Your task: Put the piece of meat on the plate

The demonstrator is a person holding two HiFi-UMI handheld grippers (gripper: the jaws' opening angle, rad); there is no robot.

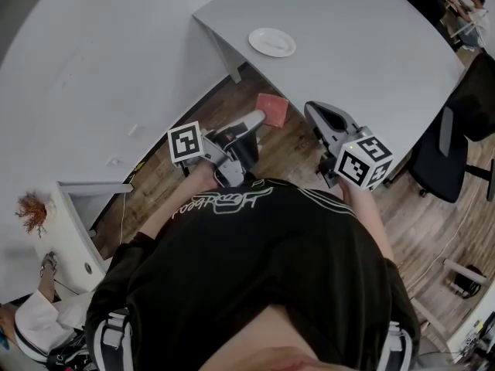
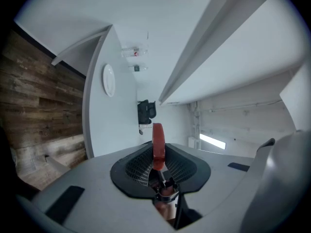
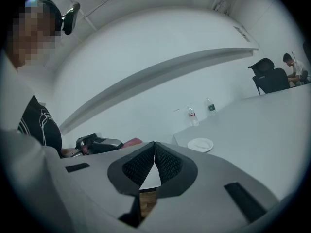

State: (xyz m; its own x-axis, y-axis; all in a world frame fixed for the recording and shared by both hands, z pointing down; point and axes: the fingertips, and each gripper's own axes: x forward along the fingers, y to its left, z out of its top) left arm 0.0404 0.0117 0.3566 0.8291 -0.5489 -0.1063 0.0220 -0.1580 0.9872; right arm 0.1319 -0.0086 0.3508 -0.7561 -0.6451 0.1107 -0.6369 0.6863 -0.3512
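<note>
A grey table (image 1: 371, 60) fills the upper part of the head view. Its near edge and a slanted leg panel (image 1: 224, 56) lie between the grippers and the white plate (image 1: 271, 42), which sits on the tabletop at 12 o'clock from the piece of meat (image 1: 272, 108), well apart from it. The plate shows only its white face. Two water bottles (image 3: 193, 115) stand farther back on the table, at 11 o'clock from the plate in the right gripper view. Black office chairs (image 1: 456, 130) stand at 3 o'clock over the wooden floor (image 1: 255, 91), and a seated person (image 3: 291, 64) is at the table's far end. The left gripper (image 1: 257, 120) has its jaws clamped on the meat, a thin, flat red slab seen edge-on in the left gripper view and standing up past the ribbed pads; from above it is a pinkish-red square held over the floor, short of the table edge. The right gripper (image 1: 312, 108) is at 3 o'clock from the meat, its jaws pressed together with nothing between them.
</note>
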